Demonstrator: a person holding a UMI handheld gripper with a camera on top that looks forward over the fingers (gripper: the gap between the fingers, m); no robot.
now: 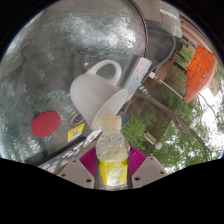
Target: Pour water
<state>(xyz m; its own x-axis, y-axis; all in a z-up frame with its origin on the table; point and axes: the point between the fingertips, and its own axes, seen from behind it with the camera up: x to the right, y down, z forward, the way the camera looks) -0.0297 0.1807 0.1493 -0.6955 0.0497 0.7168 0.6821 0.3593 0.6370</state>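
No lettering can be made out anywhere: the yellow label (113, 172) on the bottle (111, 152) between the fingers carries only unreadable marks, and the small yellow tag (76, 130) beside the red disc (46, 124) is equally illegible.

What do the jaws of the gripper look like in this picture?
The gripper shows two pale grey, angular fingers rising from below. Each one carries a magenta pad on its inner face. No cables or markings can be seen on them, and no hand or sleeve is in view.
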